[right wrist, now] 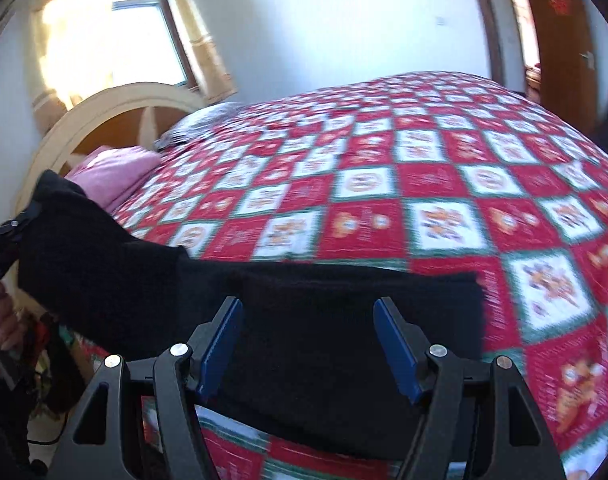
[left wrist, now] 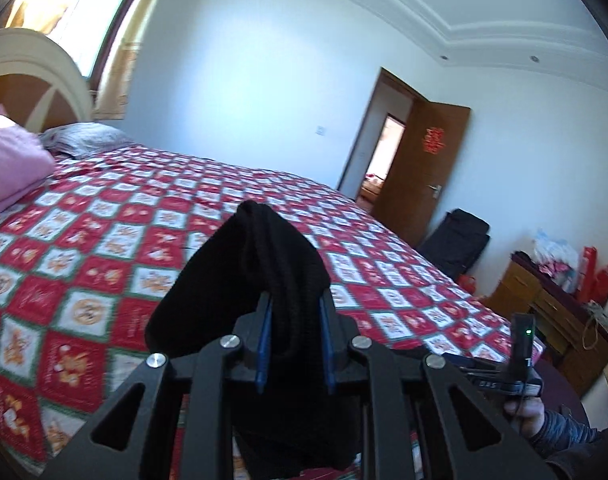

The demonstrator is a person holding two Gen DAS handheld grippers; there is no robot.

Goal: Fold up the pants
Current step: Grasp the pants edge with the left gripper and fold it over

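Observation:
The pants (left wrist: 259, 264) are black knit cloth. My left gripper (left wrist: 295, 340) is shut on a bunched edge of them and holds it above the bed, cloth draping over the fingers. In the right wrist view the pants (right wrist: 312, 320) stretch from the left gripper at the left edge across to the lower middle, over the bed's near edge. My right gripper (right wrist: 308, 344) is open, its blue pads (right wrist: 219, 344) on either side of the cloth without pinching it. The right gripper also shows in the left wrist view (left wrist: 520, 360) at the lower right.
The bed (left wrist: 103, 240) has a red and white patchwork cover. A pink quilt (left wrist: 7, 160) and a grey pillow (left wrist: 83, 140) lie at the headboard. An open wooden door (left wrist: 424, 168), a black suitcase (left wrist: 460, 244) and a cluttered desk (left wrist: 552, 304) stand on the right.

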